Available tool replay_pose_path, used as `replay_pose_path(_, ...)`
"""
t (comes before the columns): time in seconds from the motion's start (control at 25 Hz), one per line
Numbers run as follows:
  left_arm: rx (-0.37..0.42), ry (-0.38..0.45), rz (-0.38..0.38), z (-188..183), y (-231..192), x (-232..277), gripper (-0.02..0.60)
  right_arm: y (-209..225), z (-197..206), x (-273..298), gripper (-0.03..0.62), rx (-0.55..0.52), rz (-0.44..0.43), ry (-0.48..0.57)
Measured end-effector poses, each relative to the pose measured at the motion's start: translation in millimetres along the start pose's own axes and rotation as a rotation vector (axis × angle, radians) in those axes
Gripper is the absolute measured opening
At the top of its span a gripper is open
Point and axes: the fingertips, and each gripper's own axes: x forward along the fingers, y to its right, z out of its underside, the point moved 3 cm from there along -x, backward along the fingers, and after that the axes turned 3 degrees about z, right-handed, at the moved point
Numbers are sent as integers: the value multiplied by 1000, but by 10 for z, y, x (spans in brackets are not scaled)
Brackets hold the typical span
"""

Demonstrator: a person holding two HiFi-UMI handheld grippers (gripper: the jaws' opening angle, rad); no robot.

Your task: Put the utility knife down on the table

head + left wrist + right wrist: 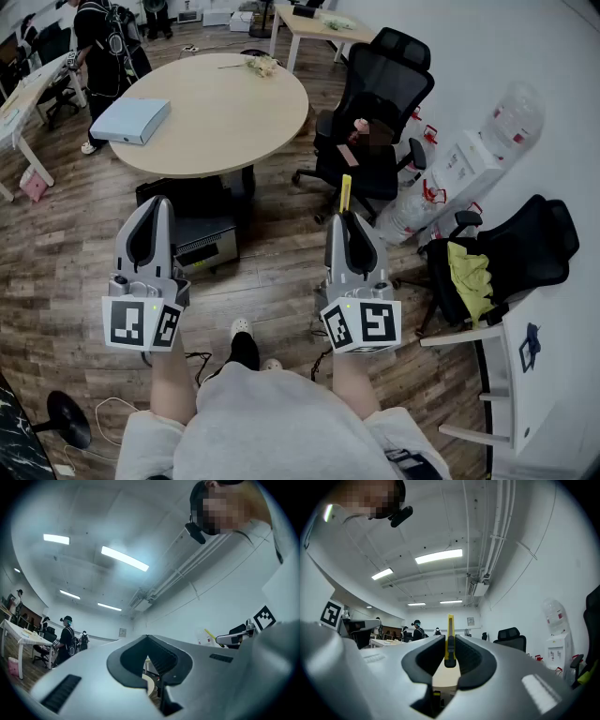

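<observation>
- One yellow utility knife (346,192) is the thing to place. It is clamped edge-on between the jaws of the right gripper (345,220), and its tip pokes past them toward the upper centre of the head view. The right gripper view shows both jaws pressing its flanks, a dark part low on its body.
- It hangs in the air above the wooden floor (272,272), well apart from the round table (225,112) in the upper left of the head view.
- At lower left the left gripper (156,202) hovers, its jaws together with nothing between them.
- I judge the step in hand to be the carry to the table, so the task is hardly begun.
- To do it well, bring the right gripper over a bare part of the tabletop. Keep clear of the pale box (131,120) at its left edge and the small bundle (261,64) at its far rim. Tip the knife flat and lower it until its body rests on the wood, then part the jaws and lift straight off.
- Letting go while the knife is upright would likely let it topple or slide toward the rim.
</observation>
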Motion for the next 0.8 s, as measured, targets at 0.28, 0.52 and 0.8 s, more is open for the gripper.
replay_pose_path(0.28, -2, 2, 9, 52, -22, 163, 8, 58, 30, 140, 75, -5, -1, 1)
replay_pose_path(0.52, -5, 4, 18, 117, -136, 359, 8, 79, 104, 348, 75, -4, 6, -2)
replay_pose_path(0.8, -4, 11, 31, 214, -334, 690, 8, 145, 193, 718, 75, 3, 28, 10)
